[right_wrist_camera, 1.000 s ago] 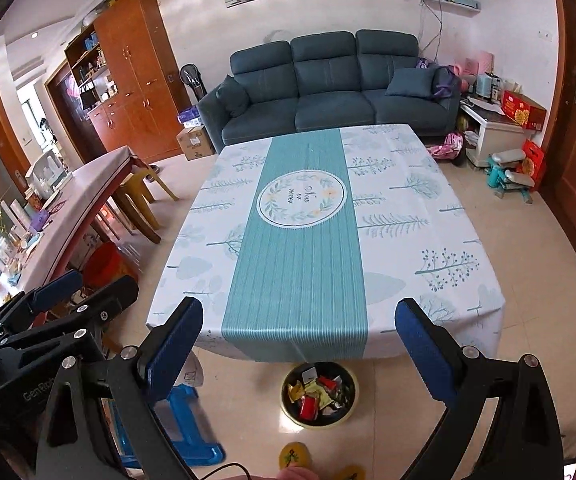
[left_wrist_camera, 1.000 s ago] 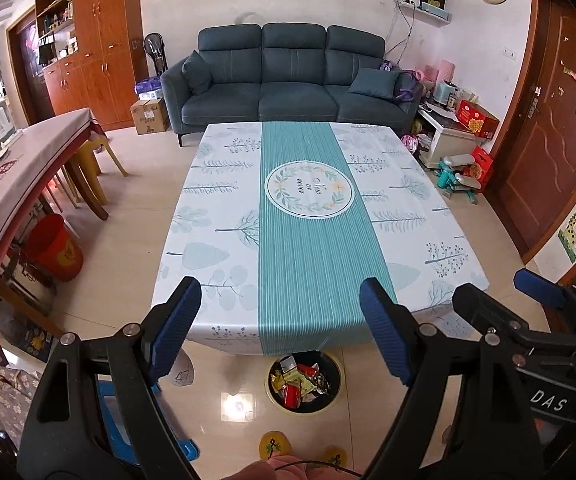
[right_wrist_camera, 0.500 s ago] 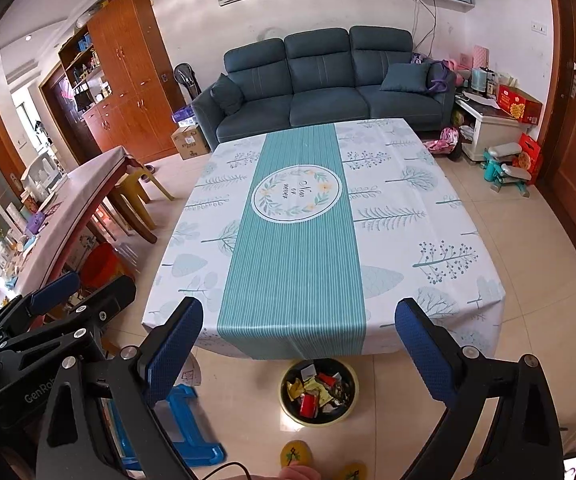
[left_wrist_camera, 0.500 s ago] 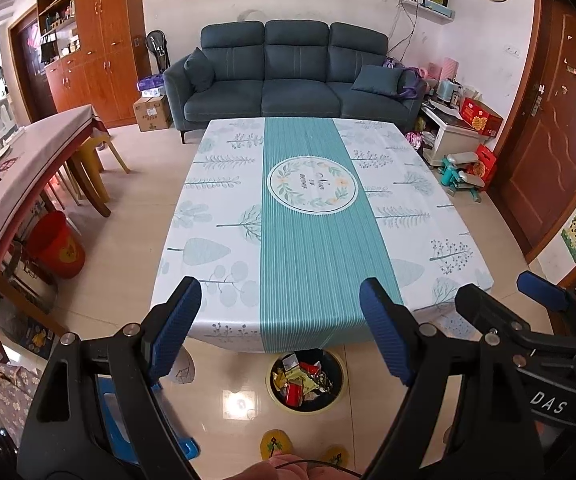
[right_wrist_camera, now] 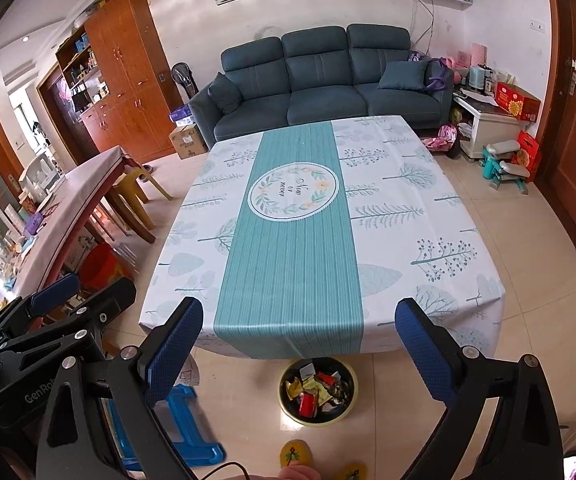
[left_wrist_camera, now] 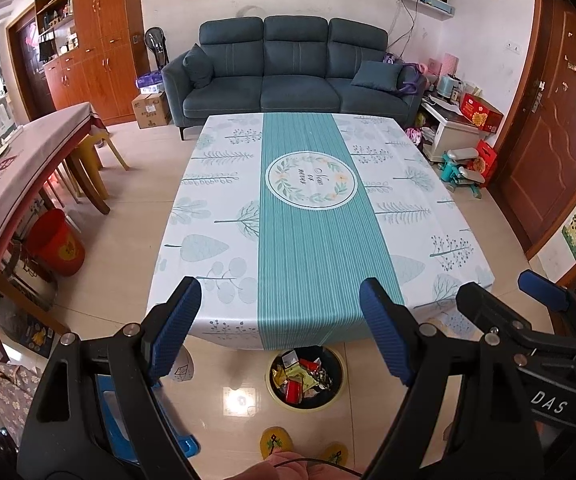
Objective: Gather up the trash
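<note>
A round yellow-rimmed trash bin [left_wrist_camera: 306,376] stands on the floor at the near edge of the table, holding several coloured wrappers; it also shows in the right wrist view [right_wrist_camera: 318,391]. The table [left_wrist_camera: 208,248] wears a white and teal leaf-print cloth with nothing lying on it, also in the right wrist view [right_wrist_camera: 428,216]. My left gripper [left_wrist_camera: 280,330] is open and empty, held high over the near table edge. My right gripper [right_wrist_camera: 300,344] is open and empty beside it, and shows at the right of the left wrist view [left_wrist_camera: 544,320].
A blue step stool [right_wrist_camera: 184,420] and a paper scrap [left_wrist_camera: 180,368] lie on the floor at the left. A long side table [left_wrist_camera: 28,168] with a red bucket [left_wrist_camera: 58,244] under it stands at the left. A sofa [left_wrist_camera: 288,72] is behind, a door [left_wrist_camera: 560,120] at the right.
Both grippers have risen and tipped a little, so the table and bin sit lower and slightly farther in view. Both stay open and empty.
</note>
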Motion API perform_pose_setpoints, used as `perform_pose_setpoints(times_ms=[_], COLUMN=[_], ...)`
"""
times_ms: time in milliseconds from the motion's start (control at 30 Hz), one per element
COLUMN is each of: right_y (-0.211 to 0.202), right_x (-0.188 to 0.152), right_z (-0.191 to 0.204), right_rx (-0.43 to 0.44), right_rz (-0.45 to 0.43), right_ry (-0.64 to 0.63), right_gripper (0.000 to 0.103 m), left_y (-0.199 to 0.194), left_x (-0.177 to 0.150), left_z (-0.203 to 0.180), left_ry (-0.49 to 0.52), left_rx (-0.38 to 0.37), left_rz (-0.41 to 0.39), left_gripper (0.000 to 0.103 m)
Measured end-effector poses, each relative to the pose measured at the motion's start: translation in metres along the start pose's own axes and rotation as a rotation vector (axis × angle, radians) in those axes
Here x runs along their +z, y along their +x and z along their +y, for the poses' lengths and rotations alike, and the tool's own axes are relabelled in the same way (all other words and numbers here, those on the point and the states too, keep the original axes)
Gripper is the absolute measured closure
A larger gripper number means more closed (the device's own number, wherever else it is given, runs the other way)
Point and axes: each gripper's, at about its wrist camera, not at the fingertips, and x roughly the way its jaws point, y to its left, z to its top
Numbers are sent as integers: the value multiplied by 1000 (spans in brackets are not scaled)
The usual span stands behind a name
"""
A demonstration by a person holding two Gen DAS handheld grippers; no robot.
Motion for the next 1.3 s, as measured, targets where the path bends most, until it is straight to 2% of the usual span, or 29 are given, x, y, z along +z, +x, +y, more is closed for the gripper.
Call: perform_pose_setpoints(times_ms=[1300], right_y=[3], right_x=[-1], right_z=[-4], right_rx=[2], right_rz=[6], right_ry=[3], right_gripper=[5], left_y=[10], left_x=[-8], left_z=[-2], left_ry=[10], left_rx=[-6], left_rz=[18], left_gripper=[24])
